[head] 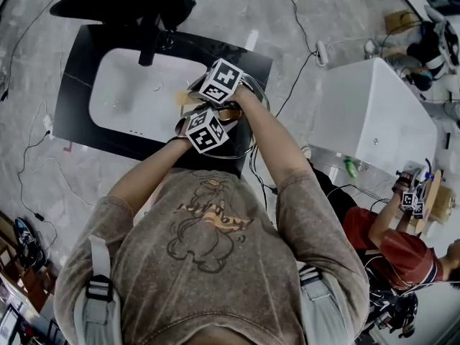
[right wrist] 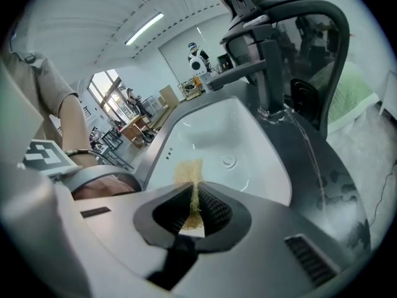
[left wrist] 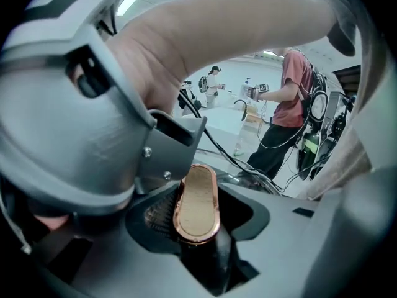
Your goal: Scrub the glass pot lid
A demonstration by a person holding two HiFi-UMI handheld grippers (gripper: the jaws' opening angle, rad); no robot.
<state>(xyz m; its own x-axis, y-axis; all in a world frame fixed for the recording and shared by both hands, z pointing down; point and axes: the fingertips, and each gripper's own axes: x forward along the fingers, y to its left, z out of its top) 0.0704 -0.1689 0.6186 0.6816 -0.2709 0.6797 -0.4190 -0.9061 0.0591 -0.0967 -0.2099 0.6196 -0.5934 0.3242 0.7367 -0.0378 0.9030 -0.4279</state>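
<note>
Copper-rimmed lid handle [left wrist: 197, 202] between jaws

A black counter [head: 75, 110] holds a white sink basin [head: 122, 95], with a black faucet [head: 148, 50] at its rim

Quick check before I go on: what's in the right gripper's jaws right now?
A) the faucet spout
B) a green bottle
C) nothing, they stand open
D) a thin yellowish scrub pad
D: in the right gripper view, the right gripper has its jaws closed on a thin yellowish scrub pad, seen edge-on and sticking out past the tips over the white sink basin.
</note>
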